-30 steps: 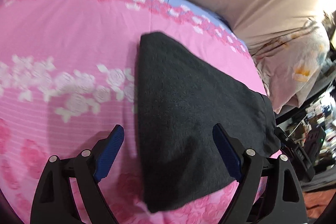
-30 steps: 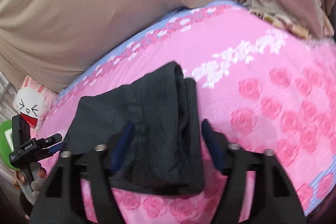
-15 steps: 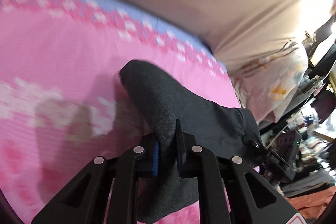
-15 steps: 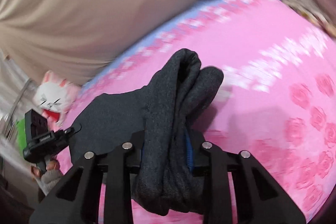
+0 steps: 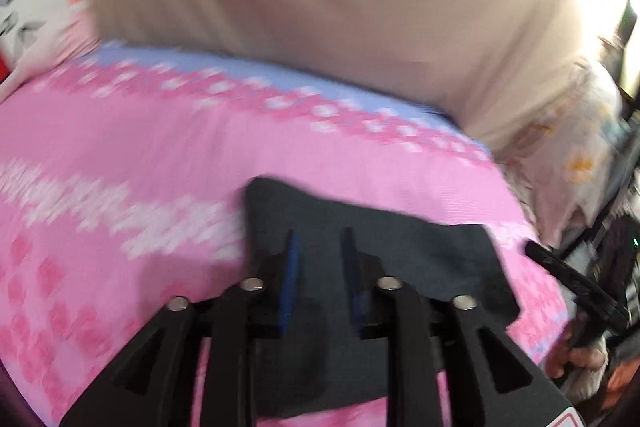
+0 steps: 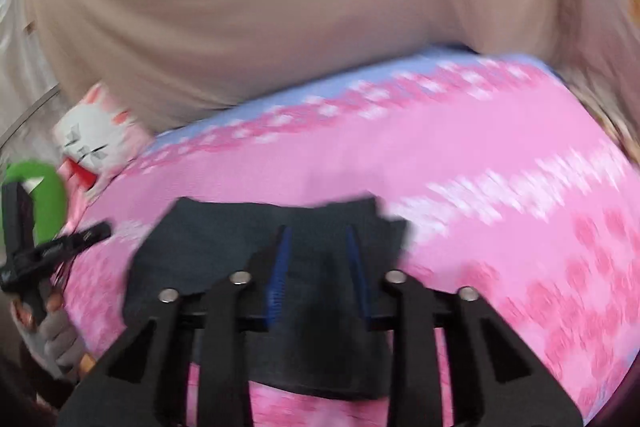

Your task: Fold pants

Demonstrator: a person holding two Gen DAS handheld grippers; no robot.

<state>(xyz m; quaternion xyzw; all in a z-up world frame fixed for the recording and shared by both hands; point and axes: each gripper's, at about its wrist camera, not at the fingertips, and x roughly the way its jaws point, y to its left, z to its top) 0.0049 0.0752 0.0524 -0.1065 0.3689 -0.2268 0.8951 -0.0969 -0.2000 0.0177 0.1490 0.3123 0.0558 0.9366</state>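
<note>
- The pants (image 5: 384,247) lie on the bed (image 5: 140,155), a dark grey packet folded into a squat, roughly rectangular shape near the edge closest to the person.
- The folding looks nearly finished, to my eye: the cloth sits flat in layers on the pink flowered sheet, with no leg trailing loose. One corner on the right side in the right wrist view (image 6: 384,211) looks a little ragged, so a last tidy or press may be all that remains.
- The left claw (image 5: 320,259) hangs above the pants with its blue-padded fingers a small way apart. I see no cloth pinched between them, so it appears to hold nothing.
- The right claw (image 6: 316,255) is in much the same pose over the other part of the bundle, its fingers a modest gap apart and nothing visibly gripped.
- Both views are smeared by motion, so whether the fingertips touch the fabric I cannot tell.
- No box, basket or drawer is in sight; the pants rest on the bed alone.
- A beige blanket (image 6: 280,7) is heaped along the far side, and a white cat toy (image 6: 96,139) sits at the bed's left end.
</note>
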